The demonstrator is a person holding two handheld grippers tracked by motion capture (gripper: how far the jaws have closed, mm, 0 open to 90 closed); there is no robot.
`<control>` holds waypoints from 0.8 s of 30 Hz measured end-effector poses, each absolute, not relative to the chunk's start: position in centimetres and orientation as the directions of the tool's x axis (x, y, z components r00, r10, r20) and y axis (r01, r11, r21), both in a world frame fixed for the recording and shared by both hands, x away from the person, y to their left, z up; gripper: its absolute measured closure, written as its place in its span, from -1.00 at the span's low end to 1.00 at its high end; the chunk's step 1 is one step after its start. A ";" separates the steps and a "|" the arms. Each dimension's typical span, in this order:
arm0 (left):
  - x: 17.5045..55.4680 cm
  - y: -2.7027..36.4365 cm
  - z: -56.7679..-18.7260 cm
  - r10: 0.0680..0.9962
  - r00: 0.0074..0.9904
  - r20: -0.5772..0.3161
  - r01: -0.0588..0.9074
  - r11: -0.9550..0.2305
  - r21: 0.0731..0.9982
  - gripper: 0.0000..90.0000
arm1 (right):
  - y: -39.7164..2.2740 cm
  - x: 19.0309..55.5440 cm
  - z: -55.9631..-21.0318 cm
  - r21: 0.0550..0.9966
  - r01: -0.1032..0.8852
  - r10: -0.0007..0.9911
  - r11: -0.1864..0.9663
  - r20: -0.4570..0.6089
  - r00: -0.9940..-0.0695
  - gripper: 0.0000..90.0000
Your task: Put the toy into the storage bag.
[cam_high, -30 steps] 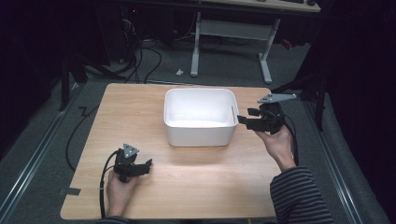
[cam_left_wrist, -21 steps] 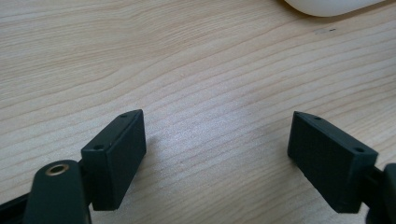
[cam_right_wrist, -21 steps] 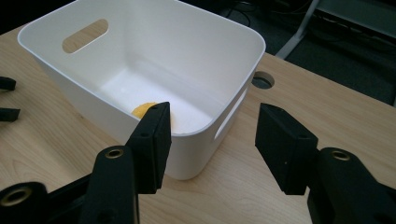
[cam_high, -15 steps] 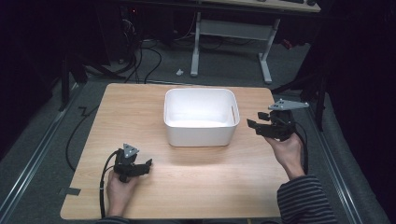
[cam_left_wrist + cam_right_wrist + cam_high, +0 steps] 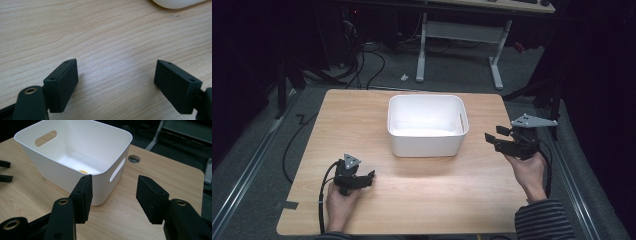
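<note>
Pale wooden table (image 5: 422, 200) in a dark room (cables behind); both grippers' jaws parted, holding nothing, right's just closing.

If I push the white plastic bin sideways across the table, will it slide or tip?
The white plastic bin probably slides: it sits low and wide on the smooth wooden table. It looks light, holding one small yellow thing. Its thin walls may flex.

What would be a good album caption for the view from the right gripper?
Right gripper, jaws apart with nothing between them, faces the handle end of a white bin on a wooden table.
</note>
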State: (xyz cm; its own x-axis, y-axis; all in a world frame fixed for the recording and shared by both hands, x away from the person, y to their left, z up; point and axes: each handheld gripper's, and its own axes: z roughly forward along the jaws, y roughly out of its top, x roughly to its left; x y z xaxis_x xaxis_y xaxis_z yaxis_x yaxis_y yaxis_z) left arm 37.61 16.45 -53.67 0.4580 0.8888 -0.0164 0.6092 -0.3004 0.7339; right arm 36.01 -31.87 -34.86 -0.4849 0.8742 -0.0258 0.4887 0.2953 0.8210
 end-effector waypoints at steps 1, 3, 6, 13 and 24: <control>37.6 16.5 -53.7 0.889 0.458 -0.016 0.610 -0.301 0.734 -0.56 | -31.9 35.8 -34.8 0.821 0.485 0.872 0.300 -0.030 -0.488 0.06; 37.6 16.5 -53.7 0.889 0.458 -0.016 0.609 -0.301 0.734 -0.56 | -31.9 35.4 -34.6 0.824 0.477 0.868 0.305 -0.035 -0.495 0.07; 37.6 16.5 -53.7 0.889 0.458 -0.016 0.609 -0.300 0.734 -0.56 | -31.9 35.1 -34.7 0.829 0.470 0.866 0.303 -0.034 -0.499 0.07; 37.6 16.5 -53.7 0.889 0.458 -0.016 0.609 -0.301 0.734 -0.56 | -32.3 33.8 -35.7 0.845 0.464 0.870 0.267 -0.004 -0.493 0.08; 37.6 16.5 -53.7 0.889 0.458 -0.016 0.609 -0.300 0.734 -0.56 | -31.9 33.3 -37.1 0.836 0.477 0.866 0.272 0.003 -0.500 0.08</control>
